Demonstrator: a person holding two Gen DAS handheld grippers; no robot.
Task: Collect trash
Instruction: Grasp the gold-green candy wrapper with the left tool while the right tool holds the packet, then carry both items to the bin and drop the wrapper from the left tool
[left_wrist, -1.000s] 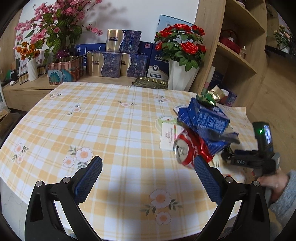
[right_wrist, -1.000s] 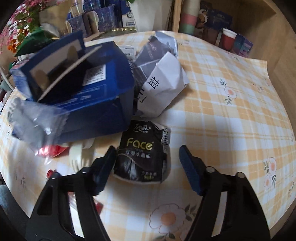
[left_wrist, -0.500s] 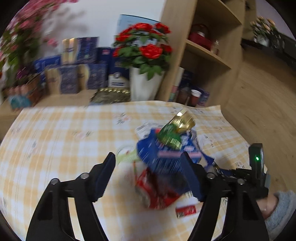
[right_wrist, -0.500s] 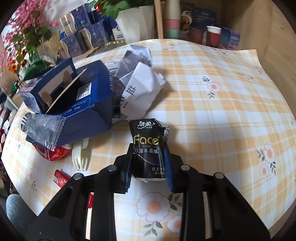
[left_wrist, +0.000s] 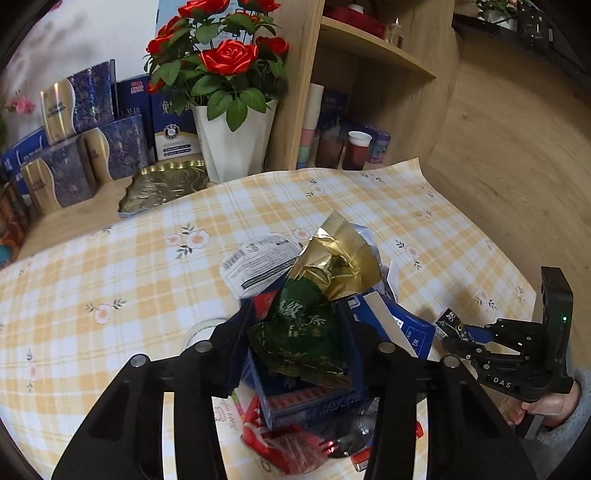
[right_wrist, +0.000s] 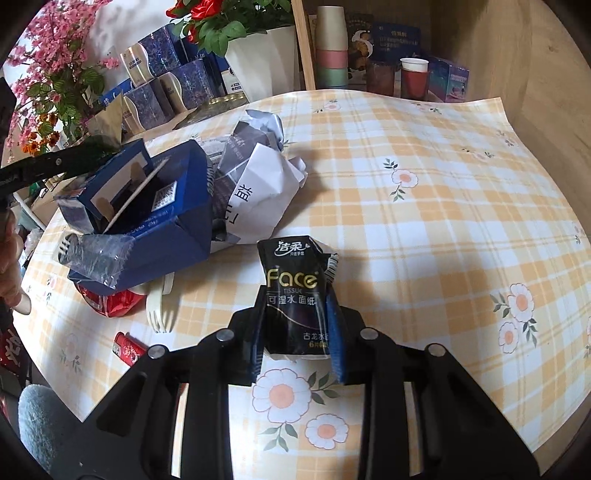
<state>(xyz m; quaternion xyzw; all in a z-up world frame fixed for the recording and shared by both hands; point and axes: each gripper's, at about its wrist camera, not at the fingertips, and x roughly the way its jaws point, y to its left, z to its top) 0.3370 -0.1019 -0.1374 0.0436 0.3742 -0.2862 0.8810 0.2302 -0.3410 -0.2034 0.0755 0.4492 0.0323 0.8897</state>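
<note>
The black plastic tissue packet (right_wrist: 295, 295), printed "Face TISSUE" in gold under white Chinese characters, sits clenched between the pads of the right gripper (right_wrist: 298, 334), just above the yellow-and-white checked desk (right_wrist: 424, 229) with its flower print. The left gripper (left_wrist: 295, 332) has just been closing its jaws around the crinkled green-and-gold foil tea bag (left_wrist: 314, 314), which carries gold Chinese lettering; its pads press the bag's sides atop the trash heap. Under it lies the torn dark blue cardboard box (right_wrist: 147, 221), with "DM" legible on a flap in the left wrist view and a QR label in the right one. Only the right wrist view shows the crumpled white paper (right_wrist: 258, 192) with large black characters, the clear plastic wrapper (right_wrist: 96, 258) against the box, the pale plastic fork (right_wrist: 162, 310) and the crushed red can (right_wrist: 114, 301). Only the left wrist view shows the printed white receipt-like slip (left_wrist: 258, 264) behind the bag, and "DAS" on the right gripper's body.
</note>
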